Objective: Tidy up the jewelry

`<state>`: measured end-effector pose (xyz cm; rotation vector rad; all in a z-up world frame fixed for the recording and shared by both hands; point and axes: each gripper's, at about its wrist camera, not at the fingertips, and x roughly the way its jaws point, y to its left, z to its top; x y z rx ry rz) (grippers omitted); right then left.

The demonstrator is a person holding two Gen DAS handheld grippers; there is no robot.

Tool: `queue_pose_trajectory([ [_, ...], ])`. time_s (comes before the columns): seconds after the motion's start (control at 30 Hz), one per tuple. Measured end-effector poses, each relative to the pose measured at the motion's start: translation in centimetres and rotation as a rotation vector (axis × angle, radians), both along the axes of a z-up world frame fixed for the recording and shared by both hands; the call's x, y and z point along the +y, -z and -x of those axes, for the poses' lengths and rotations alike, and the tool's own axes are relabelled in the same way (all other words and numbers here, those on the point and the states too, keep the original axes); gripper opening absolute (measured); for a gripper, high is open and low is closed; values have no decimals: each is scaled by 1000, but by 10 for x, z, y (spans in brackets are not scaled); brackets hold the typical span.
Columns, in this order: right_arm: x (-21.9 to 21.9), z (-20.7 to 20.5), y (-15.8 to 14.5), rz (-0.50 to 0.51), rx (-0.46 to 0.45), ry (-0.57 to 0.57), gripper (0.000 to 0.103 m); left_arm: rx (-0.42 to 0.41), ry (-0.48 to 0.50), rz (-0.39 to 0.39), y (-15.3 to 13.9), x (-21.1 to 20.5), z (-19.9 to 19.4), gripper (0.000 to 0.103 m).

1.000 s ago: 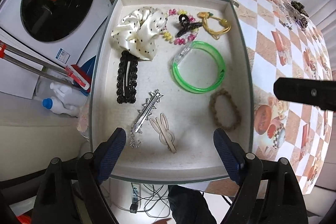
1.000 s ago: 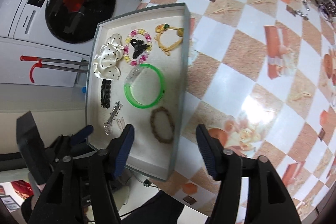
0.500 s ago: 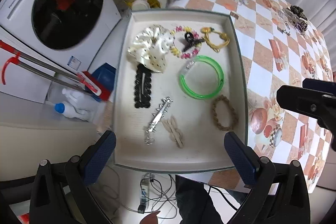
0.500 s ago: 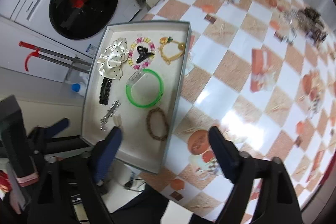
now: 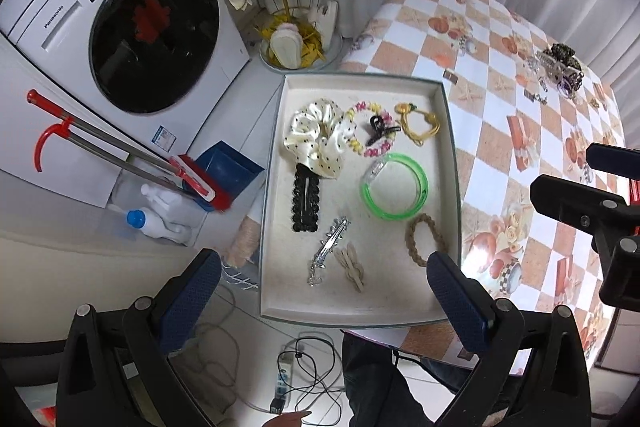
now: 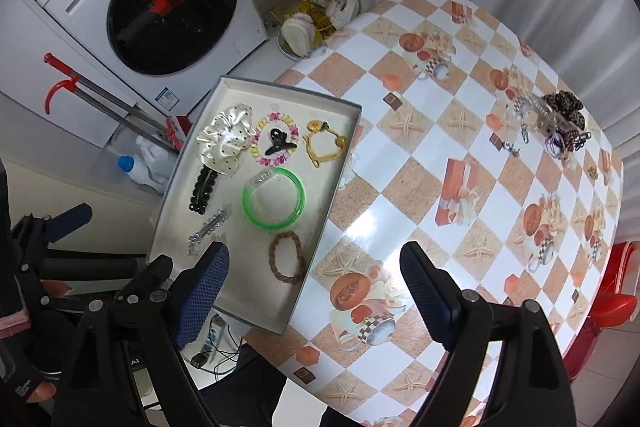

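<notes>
A shallow white tray lies at the table's left edge. In it are a cream dotted scrunchie, a black clip, a green bangle, a brown braided band, a silver clip, a beige bunny clip, a bead bracelet with a black claw clip and a yellow cord. My left gripper is open and empty, high above the tray's near end. My right gripper is open and empty above the tray's near right corner.
A pile of loose jewelry and clips lies at the table's far right. The checked tablecloth covers the table. A washing machine, a mop, bottles and a yellow rack stand on the floor to the left.
Both grippers have risen and pulled back from the tray, so the tray looks smaller and more of the room shows. Both stay open and empty.
</notes>
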<state>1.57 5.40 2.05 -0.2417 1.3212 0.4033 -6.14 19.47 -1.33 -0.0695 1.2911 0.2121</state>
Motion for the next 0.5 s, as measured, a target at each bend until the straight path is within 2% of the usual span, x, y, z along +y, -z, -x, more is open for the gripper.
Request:
queue_pose_trajectory([
  [0.5, 2, -2, -19, 19, -29, -4, 89, -4, 5, 2, -17, -4, -1, 103],
])
